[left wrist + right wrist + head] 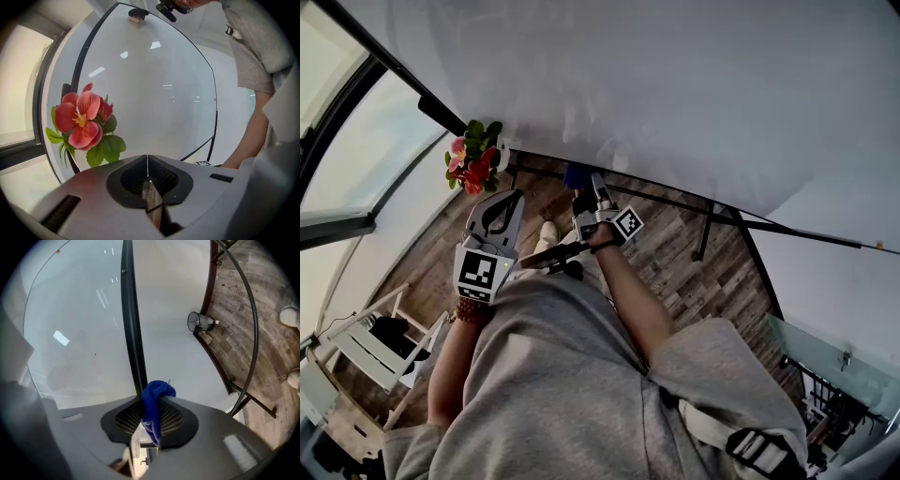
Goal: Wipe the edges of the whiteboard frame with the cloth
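Right gripper (151, 405) clamped on crumpled blue cloth (157, 392); thin black whiteboard frame edge (131, 324) just ahead, running straight away. Left gripper (147, 164) closed, empty.

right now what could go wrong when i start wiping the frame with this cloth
1. Only a small bunch of the blue cloth sticks out past the jaws of the right gripper, so the hard tips might scrape the frame, or the cloth might pull out.
2. The flowers sit at the board's edge, close to the left gripper; a sweep there could knock them.
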